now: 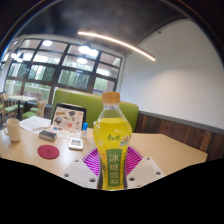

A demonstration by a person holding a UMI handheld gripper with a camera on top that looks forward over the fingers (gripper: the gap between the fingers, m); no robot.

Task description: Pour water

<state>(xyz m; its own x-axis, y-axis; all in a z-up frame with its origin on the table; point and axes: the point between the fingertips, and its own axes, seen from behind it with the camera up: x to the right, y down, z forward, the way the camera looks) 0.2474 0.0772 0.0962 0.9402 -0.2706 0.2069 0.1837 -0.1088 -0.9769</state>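
The bottle (114, 140), yellow drink with an orange cap still on, stands upright between the gripper (115, 168) fingers, against the purple pads (95, 161). Its base is hidden, so whether it is lifted or rests on the table (170, 150) cannot be told. The fingers are narrowed around it and look to be pressing its sides (judged from the pads meeting the label on both sides).

Progress: grasp appears done; pouring not started, since the bottle is vertical and capped.

A mug (12, 129) stands well off to the left beyond a red coaster (48, 151) (possible receiving vessel, not certain).

Pose: gripper level, pointing forward across the table, no tilt.
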